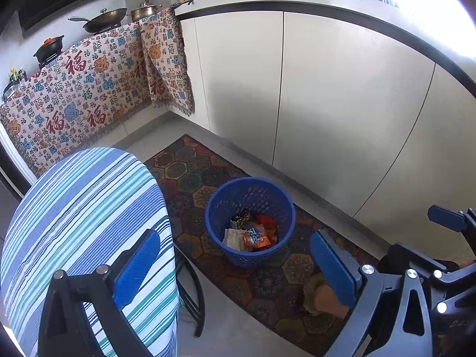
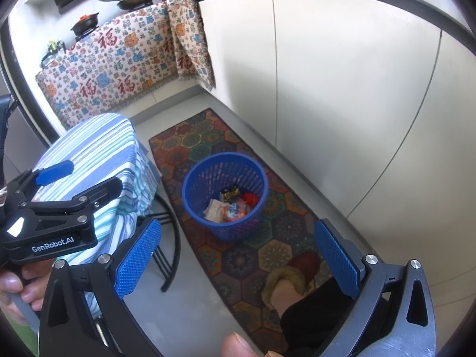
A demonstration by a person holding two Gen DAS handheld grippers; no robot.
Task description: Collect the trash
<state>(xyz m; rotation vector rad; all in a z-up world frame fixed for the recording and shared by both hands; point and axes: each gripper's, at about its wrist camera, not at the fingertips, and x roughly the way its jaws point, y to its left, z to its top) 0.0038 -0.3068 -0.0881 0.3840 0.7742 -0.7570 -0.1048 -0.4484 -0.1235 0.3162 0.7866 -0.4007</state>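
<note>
A blue perforated trash basket [image 1: 249,219] stands on a patterned rug; it also shows in the right wrist view [image 2: 224,195]. Inside lie several wrappers [image 1: 251,233], orange, white and red, also seen in the right wrist view [image 2: 229,206]. My left gripper [image 1: 238,267] is open and empty, held above and short of the basket. My right gripper [image 2: 238,255] is open and empty, also above the rug near the basket. The left gripper shows at the left of the right wrist view [image 2: 77,178], over the striped cloth.
A stool under a blue striped cloth [image 1: 89,223] stands left of the basket. White cabinet doors [image 1: 327,104] run along the right. A patterned cloth [image 1: 89,89] hangs over the stove counter with pans. A slippered foot [image 2: 294,276] is on the rug [image 2: 208,136].
</note>
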